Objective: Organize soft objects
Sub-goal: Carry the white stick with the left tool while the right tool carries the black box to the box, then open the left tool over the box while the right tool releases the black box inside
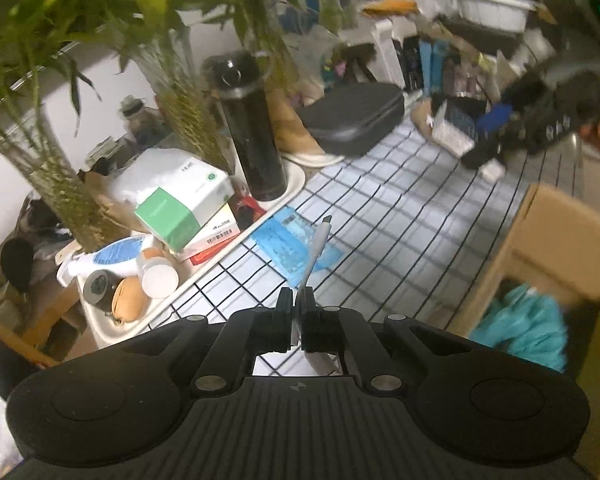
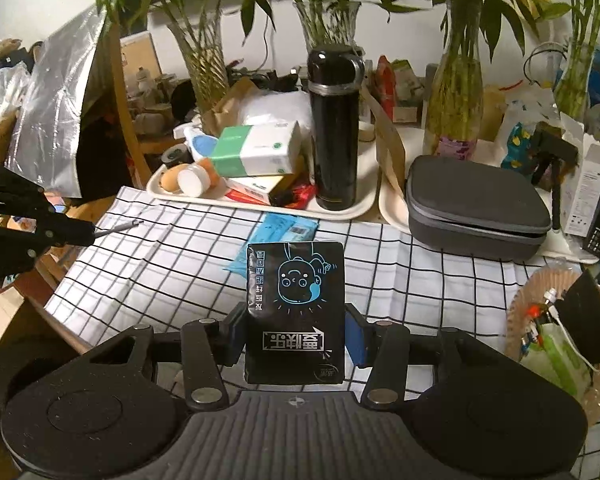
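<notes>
Left gripper (image 1: 299, 312) clamped on a thin white pen (image 1: 318, 246), raised over the checked cloth (image 1: 400, 216). Right gripper (image 2: 296, 334) squeezing a black tissue pack (image 2: 296, 312). Beyond, blue pack (image 2: 284, 232) lying on the cloth, unsorted. Cardboard box (image 1: 540, 248) holding something teal (image 1: 524, 324) already; probably midway, both held items undelivered.

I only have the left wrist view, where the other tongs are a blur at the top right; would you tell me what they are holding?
Observer: The right tongs are shut on a black tissue pack printed with a blue cartoon face.
Operator: Thank you. Is anything lying to the right of them?
Observer: Yes, a round brownish container sits on the checked cloth, with a white cable inside.
</notes>
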The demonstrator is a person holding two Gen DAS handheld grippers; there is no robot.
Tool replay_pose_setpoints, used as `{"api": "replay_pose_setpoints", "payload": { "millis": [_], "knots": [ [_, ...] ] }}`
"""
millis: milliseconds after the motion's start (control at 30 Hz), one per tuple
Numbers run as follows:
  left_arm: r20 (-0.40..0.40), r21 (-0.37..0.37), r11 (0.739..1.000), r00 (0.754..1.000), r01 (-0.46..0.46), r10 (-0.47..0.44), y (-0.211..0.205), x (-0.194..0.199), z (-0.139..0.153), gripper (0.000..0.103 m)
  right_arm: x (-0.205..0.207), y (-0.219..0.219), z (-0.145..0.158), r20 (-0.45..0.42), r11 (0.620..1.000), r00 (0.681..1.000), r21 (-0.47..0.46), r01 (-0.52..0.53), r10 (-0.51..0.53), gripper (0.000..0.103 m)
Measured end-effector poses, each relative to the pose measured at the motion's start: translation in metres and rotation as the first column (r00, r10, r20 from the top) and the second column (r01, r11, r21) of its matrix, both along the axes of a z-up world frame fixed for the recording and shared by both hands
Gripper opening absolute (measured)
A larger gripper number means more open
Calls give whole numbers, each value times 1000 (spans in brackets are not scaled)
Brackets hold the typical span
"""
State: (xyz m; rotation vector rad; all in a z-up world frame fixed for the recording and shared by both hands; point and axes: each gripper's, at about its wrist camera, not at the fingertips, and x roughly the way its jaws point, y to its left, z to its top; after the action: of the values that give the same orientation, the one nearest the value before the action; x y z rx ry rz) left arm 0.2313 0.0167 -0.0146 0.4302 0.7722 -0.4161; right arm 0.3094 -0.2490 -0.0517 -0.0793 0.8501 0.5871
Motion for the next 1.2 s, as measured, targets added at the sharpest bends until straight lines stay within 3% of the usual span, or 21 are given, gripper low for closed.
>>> {"api": "replay_pose_setpoints", "payload": {
  "millis": [400,767,1033,1200],
  "knots": [
    [-18,-125,981,989,-151,150,-27,-49,34,3,-43,-2,11,25,996,998,58,-63,62,52],
    [-93,-198,939,959,-280,266,-32,-81,22,3,-81,-17,22,53,990,997,125,-65,59,52],
    [-178,-266,888,924,-376,339,-35,-102,8,3,-105,-23,19,46,988,997,138,-68,62,52],
    [-211,-279,869,909,-408,359,-37,-109,4,3,-121,-21,13,45,992,996,100,-82,78,52]
  ]
}}
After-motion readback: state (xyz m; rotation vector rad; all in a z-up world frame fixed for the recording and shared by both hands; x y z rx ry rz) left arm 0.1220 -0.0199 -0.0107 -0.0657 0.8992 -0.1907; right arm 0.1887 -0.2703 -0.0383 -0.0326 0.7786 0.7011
